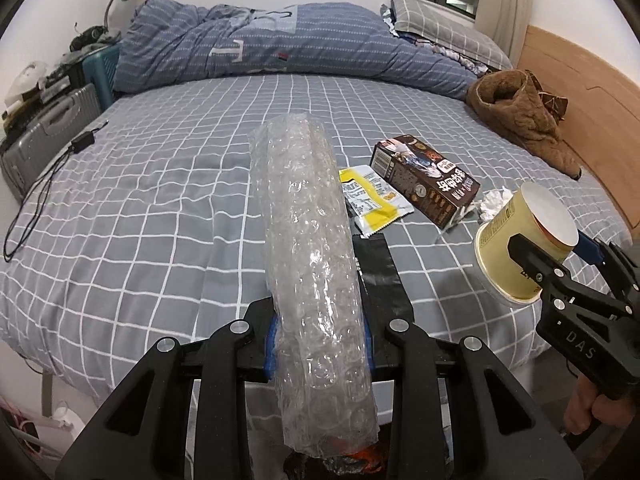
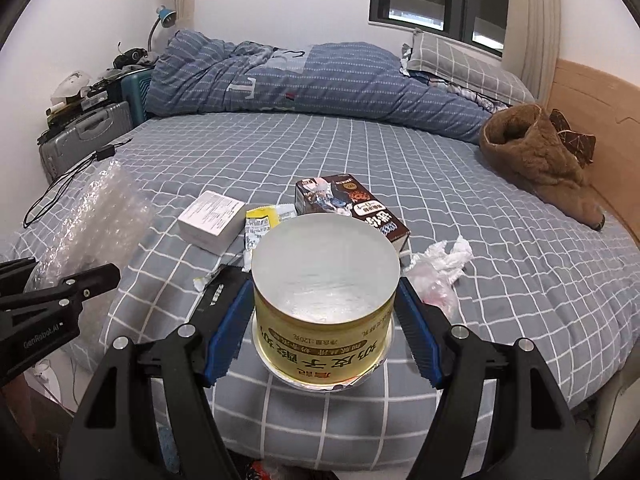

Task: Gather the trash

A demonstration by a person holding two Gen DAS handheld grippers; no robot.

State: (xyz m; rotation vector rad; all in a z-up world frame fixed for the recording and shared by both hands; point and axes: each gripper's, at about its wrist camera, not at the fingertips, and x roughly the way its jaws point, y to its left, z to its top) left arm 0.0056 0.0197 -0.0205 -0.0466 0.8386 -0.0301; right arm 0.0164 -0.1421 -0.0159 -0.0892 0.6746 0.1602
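Left gripper [image 1: 320, 344] is clenched on a roll of bubble wrap [image 1: 312, 264]; the roll sticks out past the blue pads on both ends, lifted clear of the bed [image 1: 160, 160]. Right gripper [image 2: 325, 320] is grasping a yellow tub [image 2: 325, 304] across its side wall, blue pads on both sides. The tub is held upside down, rim toward the camera; its contents can't be seen.

Landmark: brown carton [image 2: 352, 208] lying on its side on the bed's grey checked sheet.
- Yellow and white wrapper [image 2: 262, 222] lies flat just left of the carton, touching or nearly touching it.
- White box [image 2: 212, 220] is left of the wrapper, closed, contents unknown.
- Crumpled white tissue [image 2: 444, 260] is just right of the carton, on the near side.
- Black flat sheet [image 1: 380, 272] lies nearer than the carton, partly behind the bubble wrap.
- Brown fleece garment [image 2: 536, 156] is well right of the carton, by the headboard.
- Blue duvet [image 2: 304, 80] is bunched far behind the carton, along the wall.
- Black cable [image 1: 52, 184] runs across the sheet well to the carton's left.
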